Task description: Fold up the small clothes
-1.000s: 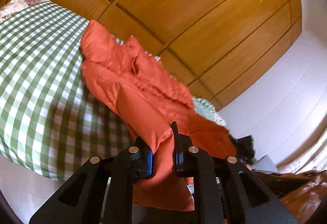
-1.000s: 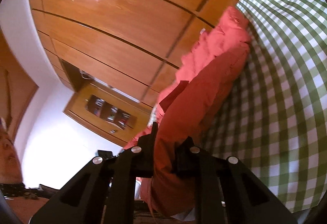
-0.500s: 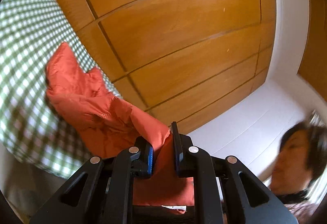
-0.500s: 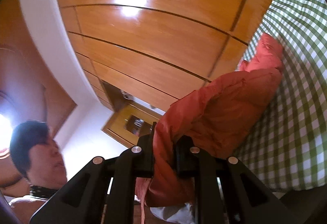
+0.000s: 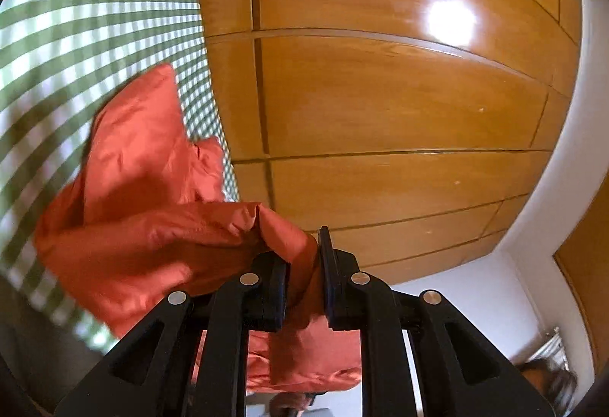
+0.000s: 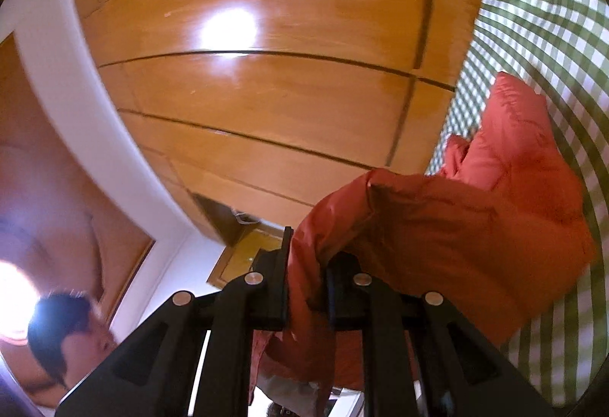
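Orange garment (image 5: pixel 152 226) is pinched in both your left gripper (image 5: pixel 303 265) and right gripper (image 6: pixel 306 265), jaws nearly closed; tug unevenly and a thin edge slips free over the checked bedspread (image 5: pixel 95 17).

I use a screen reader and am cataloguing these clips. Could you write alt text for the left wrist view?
The left gripper is shut on a bunched edge of an orange garment, which trails away to the left over a green and white checked cover. Glossy wooden panels with a bright light reflection fill most of the frame behind.
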Tool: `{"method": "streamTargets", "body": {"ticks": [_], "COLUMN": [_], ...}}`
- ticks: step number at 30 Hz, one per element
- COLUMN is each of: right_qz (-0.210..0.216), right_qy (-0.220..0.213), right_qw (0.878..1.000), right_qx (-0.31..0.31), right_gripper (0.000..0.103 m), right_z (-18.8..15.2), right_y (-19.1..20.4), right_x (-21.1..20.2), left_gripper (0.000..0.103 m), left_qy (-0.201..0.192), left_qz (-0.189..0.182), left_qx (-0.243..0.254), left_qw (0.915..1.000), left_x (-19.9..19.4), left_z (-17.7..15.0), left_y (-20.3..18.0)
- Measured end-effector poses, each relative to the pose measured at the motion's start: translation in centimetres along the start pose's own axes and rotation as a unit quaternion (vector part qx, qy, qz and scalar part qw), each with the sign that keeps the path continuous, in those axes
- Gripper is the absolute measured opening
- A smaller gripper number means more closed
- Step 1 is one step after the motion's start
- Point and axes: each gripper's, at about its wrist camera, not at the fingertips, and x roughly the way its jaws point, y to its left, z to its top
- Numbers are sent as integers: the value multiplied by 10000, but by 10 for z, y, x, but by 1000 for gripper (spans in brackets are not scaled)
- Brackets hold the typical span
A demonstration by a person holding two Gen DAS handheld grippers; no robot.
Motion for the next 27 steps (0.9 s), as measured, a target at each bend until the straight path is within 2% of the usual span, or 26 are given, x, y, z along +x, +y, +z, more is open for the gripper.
{"method": "streamTargets", "body": {"ticks": [5, 10, 14, 17, 19, 21, 22, 23, 24, 26, 27], "right_qz": [-516, -980, -1270, -1430, -1562, -1621, -1667, -1704, -1768, -1941, -2124], "right_qy": [-299, -576, -773, -898, -968, -971, -986, -993, -1024, -1200, -1233], "right_qw": [9979, 9915, 9854, 9827, 9810, 9810, 9806, 9802, 9789, 9726, 9659], "right_qx": [259, 627, 827, 763, 627, 440, 305, 183, -34, -445, -820], "right_gripper": [13, 13, 13, 13, 19, 32, 37, 51, 66, 77, 77], "right_z": [34, 51, 62, 66, 65, 64, 66, 65, 63, 62, 59], "right_y": [-28, -65, -94, -104, -103, -98, -95, -90, -79, -64, -49], "right_x": [24, 38, 48, 48, 48, 50, 55, 56, 54, 55, 53], "left_gripper": [14, 14, 14, 14, 25, 49, 56, 79, 93, 93, 93], "left_qy": [-28, -166, -330, -443, -485, -582, -654, -754, -881, -1313, -1383], "left_qz": [515, 1016, 1409, 1818, 2160, 2189, 2177, 2166, 2180, 2338, 2391], "left_qx": [300, 417, 503, 702, 983, 1143, 1212, 1316, 1411, 1821, 2012], "left_qw": [9982, 9938, 9882, 9798, 9702, 9673, 9662, 9644, 9617, 9460, 9398], "left_x": [35, 62, 79, 93, 102, 106, 108, 106, 107, 101, 100], "left_z": [34, 62, 74, 79, 77, 72, 70, 66, 64, 52, 46], "left_y": [4, 24, 43, 53, 53, 51, 49, 44, 41, 26, 19]}}
